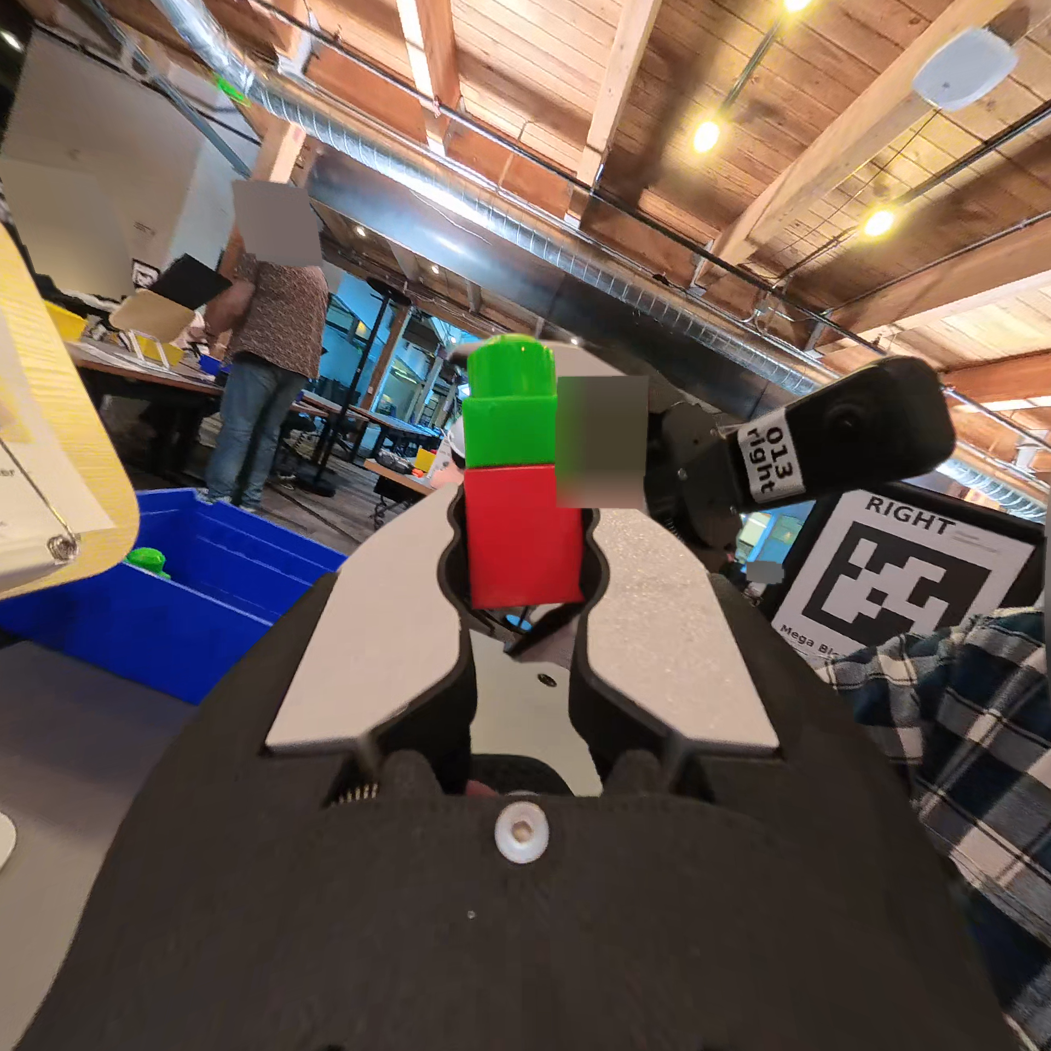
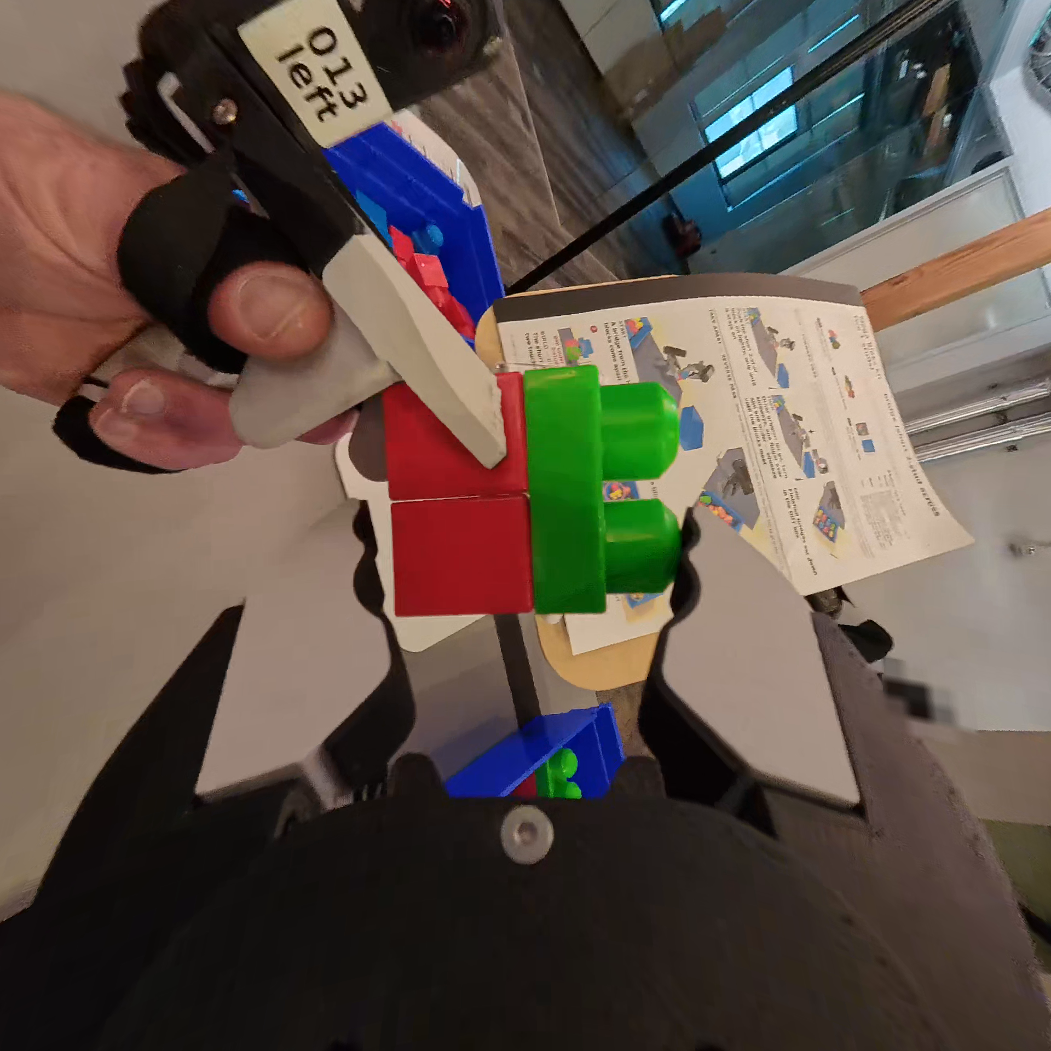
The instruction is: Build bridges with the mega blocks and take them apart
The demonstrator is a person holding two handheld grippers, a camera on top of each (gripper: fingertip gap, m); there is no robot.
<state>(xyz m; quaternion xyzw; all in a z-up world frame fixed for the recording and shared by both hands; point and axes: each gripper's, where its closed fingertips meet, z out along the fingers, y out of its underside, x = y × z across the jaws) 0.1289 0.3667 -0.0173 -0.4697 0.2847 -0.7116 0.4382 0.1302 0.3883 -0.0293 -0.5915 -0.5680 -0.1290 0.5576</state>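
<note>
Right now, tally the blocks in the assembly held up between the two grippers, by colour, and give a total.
Red blocks: 2, one with the left gripper shut on it, one free beside it.
Green blocks: 1, the two-stud block joined across both red ones.
Total: 3

Red block's [image 1: 523,546] lower end behind left claw's fingers [image 1: 398,574]; instruction sheet's [image 2: 739,432] print illegible.

Black gripper [image 1: 523,546], grey fingers [image 1: 387,614], plaid sleeve [image 1: 955,711]
</note>
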